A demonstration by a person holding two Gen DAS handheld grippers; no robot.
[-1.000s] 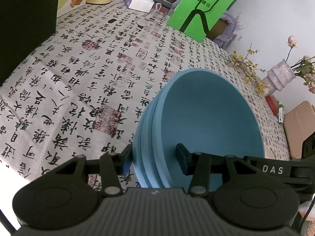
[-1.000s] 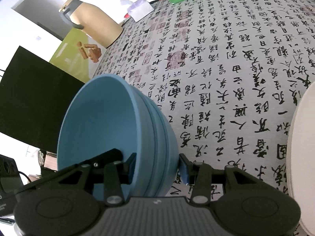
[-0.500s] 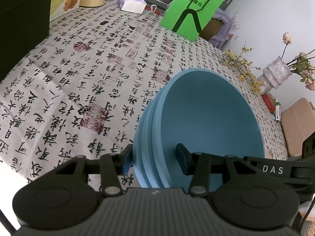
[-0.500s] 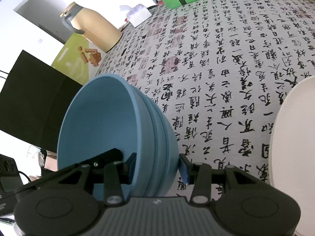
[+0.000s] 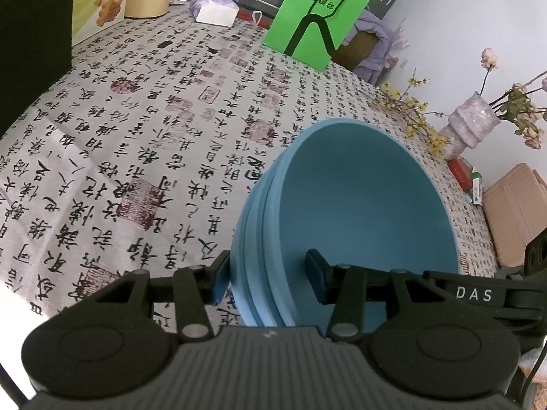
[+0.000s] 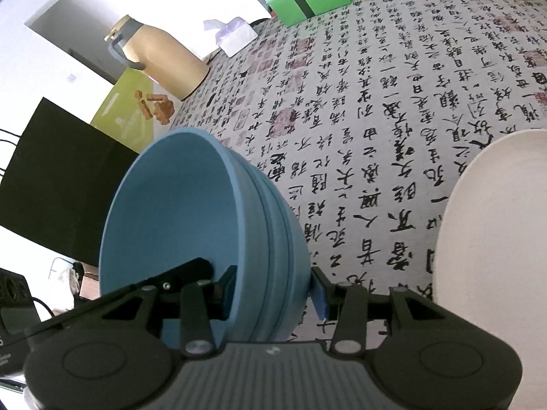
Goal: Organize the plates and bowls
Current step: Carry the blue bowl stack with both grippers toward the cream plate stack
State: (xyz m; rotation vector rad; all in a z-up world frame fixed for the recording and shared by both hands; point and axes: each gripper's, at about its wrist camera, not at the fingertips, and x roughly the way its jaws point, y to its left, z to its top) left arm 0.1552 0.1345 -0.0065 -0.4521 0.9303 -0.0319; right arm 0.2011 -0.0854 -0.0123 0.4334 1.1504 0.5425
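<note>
A stack of nested blue bowls [image 5: 359, 212] is held in the air above the calligraphy tablecloth [image 5: 136, 143]. My left gripper [image 5: 268, 282] is shut on the stack's near rim, one finger outside, one inside. My right gripper [image 6: 273, 290] is shut on the opposite rim of the same stack of blue bowls [image 6: 191, 218], one finger inside, one outside. A white plate [image 6: 495, 225] lies on the cloth at the right edge of the right wrist view.
A green paper bag [image 5: 318, 17], a tissue box [image 5: 215, 10], a tan jug [image 6: 160, 61], a yellow-green box [image 6: 136, 112] and a black box [image 6: 58, 184] stand along the table's far and left sides. A vase with flowers [image 5: 471, 126] stands at the right edge.
Both grippers have risen with the bowl stack; more of the table's far side shows, and the white plate has come further into the right wrist view.
</note>
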